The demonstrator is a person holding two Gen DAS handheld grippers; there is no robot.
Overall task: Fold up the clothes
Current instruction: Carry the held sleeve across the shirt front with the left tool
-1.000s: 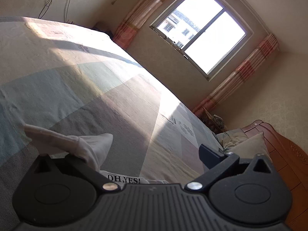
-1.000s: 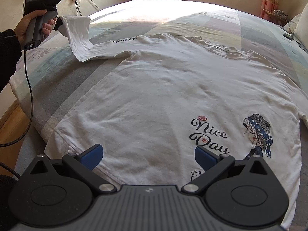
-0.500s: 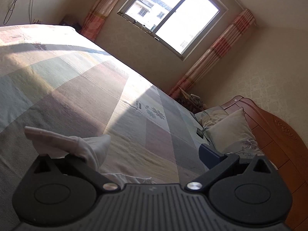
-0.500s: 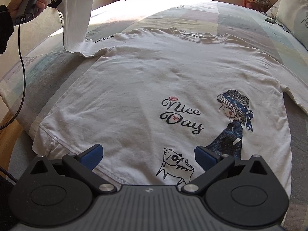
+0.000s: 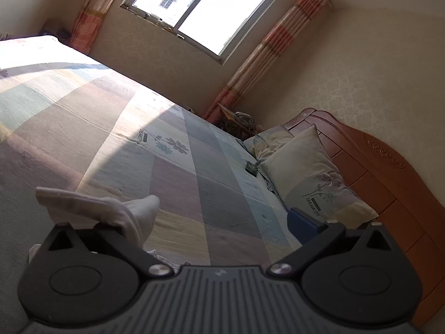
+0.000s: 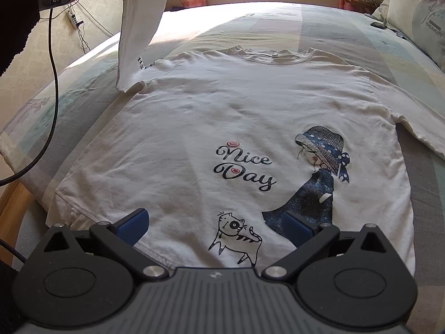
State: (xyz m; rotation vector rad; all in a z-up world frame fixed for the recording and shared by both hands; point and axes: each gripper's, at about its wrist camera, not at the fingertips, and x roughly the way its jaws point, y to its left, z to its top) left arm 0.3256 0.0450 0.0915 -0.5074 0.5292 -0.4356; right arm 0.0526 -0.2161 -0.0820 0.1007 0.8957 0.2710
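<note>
Broadly, the pastel patchwork bedspread (image 6: 347, 41) carries the white printed cotton T-shirt (image 6: 222, 117) lying flat, front up. Its left sleeve (image 6: 141, 14) hangs lifted, draped over one finger of the left gripper (image 5: 194, 208), whose jaws look spread. Best to lay that sleeve inward across the chest, smooth. The right gripper (image 6: 214, 225) hovers open-jawed above the hem
</note>
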